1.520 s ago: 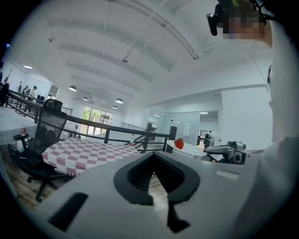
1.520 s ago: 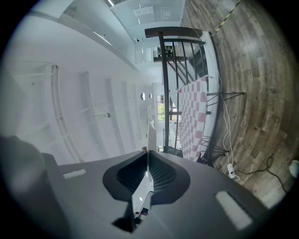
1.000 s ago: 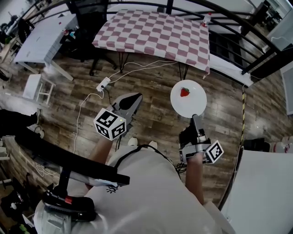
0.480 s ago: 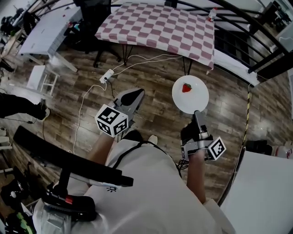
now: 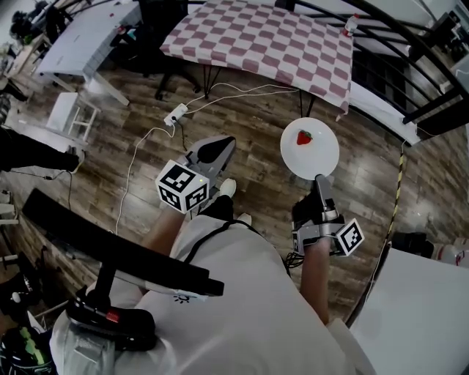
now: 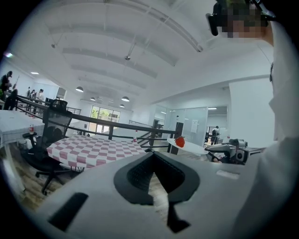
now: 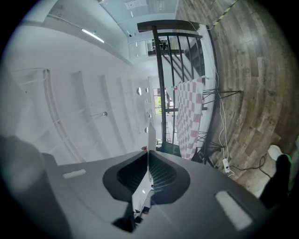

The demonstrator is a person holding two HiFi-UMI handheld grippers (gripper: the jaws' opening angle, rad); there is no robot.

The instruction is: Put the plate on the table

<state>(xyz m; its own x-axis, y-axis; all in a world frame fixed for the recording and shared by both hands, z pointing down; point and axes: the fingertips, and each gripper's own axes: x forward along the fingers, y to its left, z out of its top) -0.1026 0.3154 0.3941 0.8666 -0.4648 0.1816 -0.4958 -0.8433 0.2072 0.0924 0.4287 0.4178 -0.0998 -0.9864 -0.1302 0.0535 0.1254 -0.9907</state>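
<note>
A white plate (image 5: 309, 148) with a strawberry (image 5: 304, 137) on it hangs level over the wooden floor, short of the table with the red-and-white checked cloth (image 5: 264, 44). My right gripper (image 5: 319, 179) is shut on the plate's near rim; in the right gripper view the plate (image 7: 150, 140) runs edge-on between the jaws. My left gripper (image 5: 218, 145) is shut and holds nothing, off to the plate's left. The left gripper view shows the plate (image 6: 189, 146), the strawberry (image 6: 179, 141) and the checked table (image 6: 93, 149) ahead.
A black railing (image 5: 396, 29) runs behind the checked table. A black office chair (image 5: 157, 18) and a white table (image 5: 88, 33) stand at the far left. A power strip (image 5: 176, 115) and its cables lie on the floor. A white surface (image 5: 418, 307) lies at the lower right.
The person has stepped forward, so the floor has slid under the view. Plate and both grippers have drifted a little right and up. The right gripper's hold on the plate is unchanged.
</note>
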